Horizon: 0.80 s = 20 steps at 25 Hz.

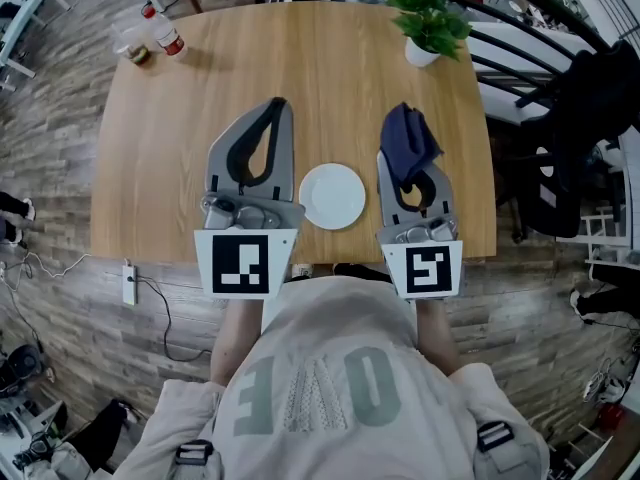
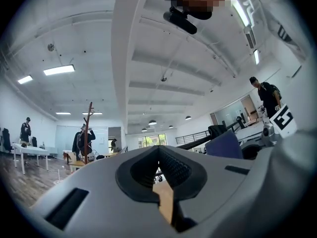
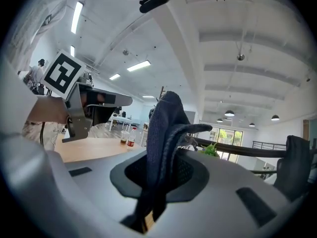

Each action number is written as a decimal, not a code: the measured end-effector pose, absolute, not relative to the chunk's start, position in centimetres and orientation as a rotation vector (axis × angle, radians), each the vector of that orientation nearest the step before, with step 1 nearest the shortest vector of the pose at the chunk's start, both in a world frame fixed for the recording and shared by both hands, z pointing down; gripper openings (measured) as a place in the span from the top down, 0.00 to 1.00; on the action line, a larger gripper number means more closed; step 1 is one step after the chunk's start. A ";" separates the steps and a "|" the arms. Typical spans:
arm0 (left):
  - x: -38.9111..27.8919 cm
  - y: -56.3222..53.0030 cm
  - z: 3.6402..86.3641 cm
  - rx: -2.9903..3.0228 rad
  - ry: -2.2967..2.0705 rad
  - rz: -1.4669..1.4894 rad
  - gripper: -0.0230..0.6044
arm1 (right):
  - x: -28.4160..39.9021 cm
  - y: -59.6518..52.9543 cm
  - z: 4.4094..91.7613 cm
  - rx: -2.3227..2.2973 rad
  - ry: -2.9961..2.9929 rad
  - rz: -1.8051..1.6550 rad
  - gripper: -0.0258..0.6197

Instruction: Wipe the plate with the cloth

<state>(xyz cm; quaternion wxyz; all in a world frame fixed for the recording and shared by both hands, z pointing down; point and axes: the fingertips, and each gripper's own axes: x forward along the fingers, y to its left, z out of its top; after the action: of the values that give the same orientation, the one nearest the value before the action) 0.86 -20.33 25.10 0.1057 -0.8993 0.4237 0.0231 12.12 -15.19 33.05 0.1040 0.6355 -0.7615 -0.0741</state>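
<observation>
Surface [image 1: 330,78]: light wood with rounded corners, complete on all sides in the head view. Its near edge is partly covered by the two marker cubes and the person's shoulders.

Person: only the top of a pale shirt [image 1: 320,388] and the forearms show. Both hands are hidden under the marker cubes.

Left tongs [image 1: 277,105]: over the left half of the surface, tips pointing at its far side. The left gripper view shows the two pads pressed together at the tips with nothing between them. Below the tips a narrow slit shows a strip of wood.

Right tongs [image 3: 166,155]: pinching the cloth [image 1: 408,143], which is dark blue. The right gripper view shows it clamped between the pads, a fold standing up above the tips and a tail hanging down into the throat. In the head view the bunched cloth covers the tips completely.

Plate [image 1: 332,196]: white, round and bare, lying on the surface near its near edge, between the two tongs. Its left rim meets the left tongs' body in the picture; actual contact cannot be judged. It shows in the head view only.

Far edge: potted plant [image 1: 428,18] at the right corner. At the left corner are a bottle [image 1: 164,30] and a cup [image 1: 134,46], whose contents are too small to make out.
</observation>
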 end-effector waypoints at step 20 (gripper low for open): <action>1.9 -20.5 25.0 -2.649 1.220 0.058 0.95 | 11.9 -15.5 32.2 1.843 -2.244 -0.285 0.87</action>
<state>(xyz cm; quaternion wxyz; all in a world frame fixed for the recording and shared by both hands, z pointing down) 1.88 -20.55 24.98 0.1120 -0.9024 0.4156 0.0197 11.86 -15.46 32.19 0.1117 0.6278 -0.7642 -0.0971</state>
